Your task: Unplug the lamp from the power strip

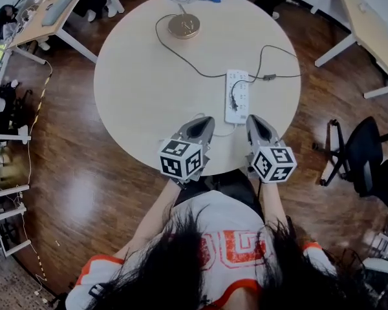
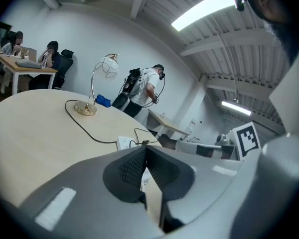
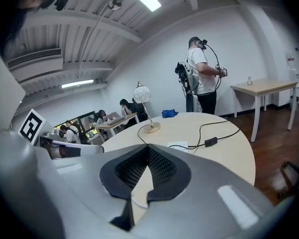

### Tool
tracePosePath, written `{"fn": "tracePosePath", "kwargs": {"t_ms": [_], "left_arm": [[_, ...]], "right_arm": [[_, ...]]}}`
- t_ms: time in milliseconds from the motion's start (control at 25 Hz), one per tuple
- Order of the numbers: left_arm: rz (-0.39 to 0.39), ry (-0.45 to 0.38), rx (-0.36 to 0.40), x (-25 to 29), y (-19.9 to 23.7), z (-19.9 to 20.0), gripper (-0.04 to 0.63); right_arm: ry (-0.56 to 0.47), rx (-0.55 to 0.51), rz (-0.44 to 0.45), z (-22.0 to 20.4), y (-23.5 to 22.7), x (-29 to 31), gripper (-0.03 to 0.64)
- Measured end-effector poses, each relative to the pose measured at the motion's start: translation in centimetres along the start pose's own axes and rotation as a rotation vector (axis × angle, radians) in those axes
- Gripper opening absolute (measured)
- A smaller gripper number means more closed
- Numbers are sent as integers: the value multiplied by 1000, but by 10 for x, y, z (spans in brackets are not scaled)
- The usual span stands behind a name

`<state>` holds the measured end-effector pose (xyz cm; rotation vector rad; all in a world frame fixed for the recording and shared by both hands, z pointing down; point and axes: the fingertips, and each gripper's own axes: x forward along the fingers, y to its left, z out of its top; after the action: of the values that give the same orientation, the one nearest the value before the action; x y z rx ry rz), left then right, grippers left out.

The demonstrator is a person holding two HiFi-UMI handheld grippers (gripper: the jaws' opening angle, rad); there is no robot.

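Note left gripper [image 1: 205, 121] and right gripper [image 1: 254, 119] side by side over near edge of table [image 1: 136, 102], jaws pressed together on both, nothing between them. Find strip [image 1: 237, 95] just beyond right gripper, long axis pointing away from the person; black plug [image 1: 233, 102] seated mid-strip, closer to right gripper than left. Place lamp [image 1: 183, 5] at far edge, well apart. Count one lamp, one strip, one seated plug, two grippers.
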<state>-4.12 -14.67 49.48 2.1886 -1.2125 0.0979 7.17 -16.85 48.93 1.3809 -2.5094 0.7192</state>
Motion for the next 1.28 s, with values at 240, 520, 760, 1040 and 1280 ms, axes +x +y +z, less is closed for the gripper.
{"fn": "tracePosePath", "kwargs": {"t_ms": [240,520,760,1040,1280], "left_arm": [[-63,-29,6,-29,-3,5,0],[-140,-11,23,-44,-21,-9,0],[-156,-34,51,-40,-50,-11,0],[-94,-83,33,-40,-73,-12,0],[-55,-96,13,-42,-97,-28,0]], "right_arm": [[-61,49,-73,-10,26,-36,1],[-79,64,-168,-36,39,-78,0],[-103,54,-166,-33,25,-100,0],[-81,-1,-104,-25,21,-113,0],[-65,-42,-38,-30,20,-130,0]]}}
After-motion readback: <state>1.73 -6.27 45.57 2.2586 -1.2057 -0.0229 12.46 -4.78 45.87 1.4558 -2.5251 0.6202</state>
